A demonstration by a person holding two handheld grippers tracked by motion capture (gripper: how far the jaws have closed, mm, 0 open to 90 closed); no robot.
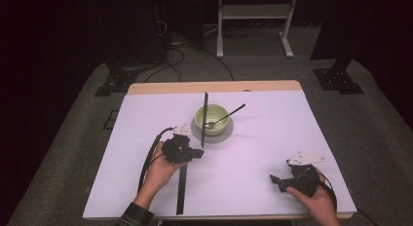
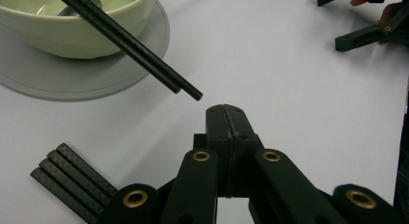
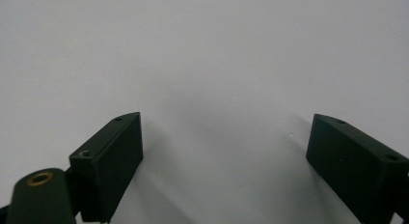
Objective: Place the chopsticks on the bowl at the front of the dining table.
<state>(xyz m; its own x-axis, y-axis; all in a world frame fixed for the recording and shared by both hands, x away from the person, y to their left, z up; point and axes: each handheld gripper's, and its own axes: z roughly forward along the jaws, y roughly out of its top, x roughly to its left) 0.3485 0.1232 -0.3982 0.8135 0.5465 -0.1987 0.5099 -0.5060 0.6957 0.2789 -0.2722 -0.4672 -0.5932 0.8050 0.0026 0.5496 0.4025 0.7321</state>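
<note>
Left gripper hovering over the middle of the table, a little toward its left edge, jaws pressed together with nothing between them; in the left gripper view the two black pads meeting flat, face to face. Pointing toward the pair of black chopsticks, whose near tips are lying just ahead of the closed pads, close but apart. Chopsticks leaning across the rim of the pale green bowl, far ends reaching toward the table's far edge. Bowl sitting on a grey round plate, slightly beyond the table's centre; a spoon resting inside it, handle angling up toward the far right. Same bowl and plate showing at upper left in the left gripper view.

A black flat strip lying on the table between the left gripper and the near edge; its woven-textured end showing beside the gripper's linkage.

Right gripper resting near the table's near right corner, well apart from the bowl, jaws spread wide. In the right gripper view bare white surface lying between the two pads.
</note>
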